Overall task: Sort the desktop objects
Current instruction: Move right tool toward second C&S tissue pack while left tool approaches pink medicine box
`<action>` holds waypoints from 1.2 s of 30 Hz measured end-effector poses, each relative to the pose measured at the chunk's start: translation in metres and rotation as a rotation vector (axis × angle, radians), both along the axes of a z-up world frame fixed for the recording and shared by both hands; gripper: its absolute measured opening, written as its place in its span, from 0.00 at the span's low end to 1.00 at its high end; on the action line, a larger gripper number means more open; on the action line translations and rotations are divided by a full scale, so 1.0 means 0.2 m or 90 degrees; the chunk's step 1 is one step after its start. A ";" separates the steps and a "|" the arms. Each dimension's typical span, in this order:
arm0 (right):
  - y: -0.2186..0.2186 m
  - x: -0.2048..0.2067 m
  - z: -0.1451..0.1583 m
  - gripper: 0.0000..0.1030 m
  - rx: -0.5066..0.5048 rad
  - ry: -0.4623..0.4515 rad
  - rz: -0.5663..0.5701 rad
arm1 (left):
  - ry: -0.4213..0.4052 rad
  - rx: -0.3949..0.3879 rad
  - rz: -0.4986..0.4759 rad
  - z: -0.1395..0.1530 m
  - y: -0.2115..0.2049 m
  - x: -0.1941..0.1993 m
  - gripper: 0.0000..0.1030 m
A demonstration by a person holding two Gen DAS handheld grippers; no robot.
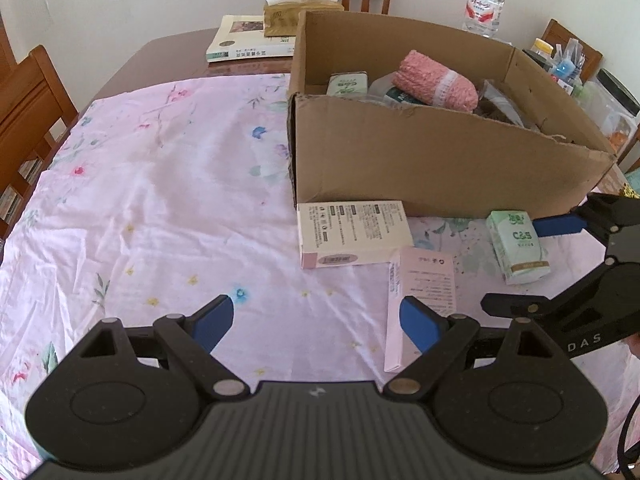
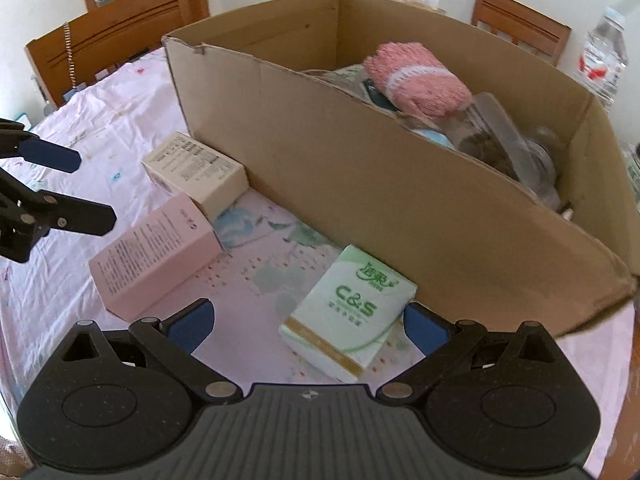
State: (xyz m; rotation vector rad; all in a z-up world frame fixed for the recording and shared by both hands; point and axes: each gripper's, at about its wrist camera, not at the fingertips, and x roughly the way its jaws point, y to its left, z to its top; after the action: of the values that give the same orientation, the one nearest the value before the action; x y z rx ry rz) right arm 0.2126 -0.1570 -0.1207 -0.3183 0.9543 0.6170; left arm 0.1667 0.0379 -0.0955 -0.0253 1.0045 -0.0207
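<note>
On the pink floral cloth (image 1: 160, 208), in front of the cardboard box (image 1: 440, 160), lie three things. A green C&S tissue pack (image 2: 348, 316) rests between the fingers of my right gripper (image 2: 308, 320), which is open and does not touch it. Left of it lie a slim pink box (image 2: 156, 252) and a white printed box (image 2: 196, 172). My left gripper (image 1: 320, 316) is open over bare cloth, its right fingertip (image 1: 416, 324) at the pink box (image 1: 424, 288). The left wrist view shows the right gripper (image 1: 516, 268) astride the tissue pack (image 1: 518, 244).
The cardboard box (image 2: 360, 168) holds a pink knitted roll (image 1: 436, 82), a green pack (image 1: 346, 84) and clear jars. Behind it stand a book (image 1: 248, 40), a tissue box (image 1: 296, 12), a water bottle (image 1: 484, 4) and containers (image 1: 568, 68). Wooden chairs (image 1: 28, 96) ring the table.
</note>
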 end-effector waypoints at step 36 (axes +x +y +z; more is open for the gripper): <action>0.01 -0.17 0.03 0.99 -0.025 0.008 0.101 | 0.028 -0.032 -0.087 -0.10 -0.12 -0.04 0.88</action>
State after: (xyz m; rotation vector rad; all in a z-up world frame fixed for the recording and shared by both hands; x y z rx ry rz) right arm 0.1780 -0.1556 -0.1139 -0.4281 0.9601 0.7463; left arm 0.1593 0.0145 -0.1164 -0.0037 1.0488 -0.1714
